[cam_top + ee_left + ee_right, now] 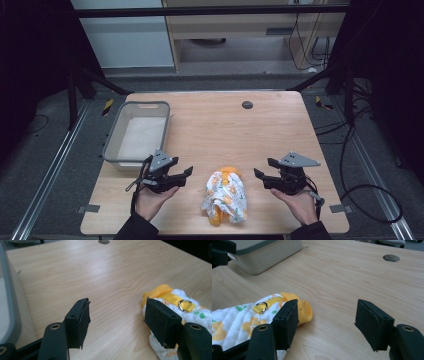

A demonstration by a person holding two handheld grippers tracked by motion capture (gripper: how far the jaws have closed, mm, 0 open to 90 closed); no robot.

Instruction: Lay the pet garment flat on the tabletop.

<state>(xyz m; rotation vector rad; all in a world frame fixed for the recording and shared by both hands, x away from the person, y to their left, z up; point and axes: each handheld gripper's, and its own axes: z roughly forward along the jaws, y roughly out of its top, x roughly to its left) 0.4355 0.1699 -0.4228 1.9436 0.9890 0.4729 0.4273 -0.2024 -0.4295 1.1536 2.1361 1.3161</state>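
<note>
Before you stood a light wooden table (220,130) with a round cable hole (247,104) near its far edge. On it lay a grey plastic tub (113,139) at left and a crumpled yellow-and-white quilted cloth (225,196) near you.

The quilted cloth (225,196) before me lies crumpled near the table's (225,125) front edge: white, orange flower print, yellow lining, a yellow strap with metal D-ring (262,307).

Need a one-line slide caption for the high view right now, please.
Left gripper and right gripper, both open, flank a crumpled white-and-orange cloth on the wooden table, grey bin beyond.
</note>
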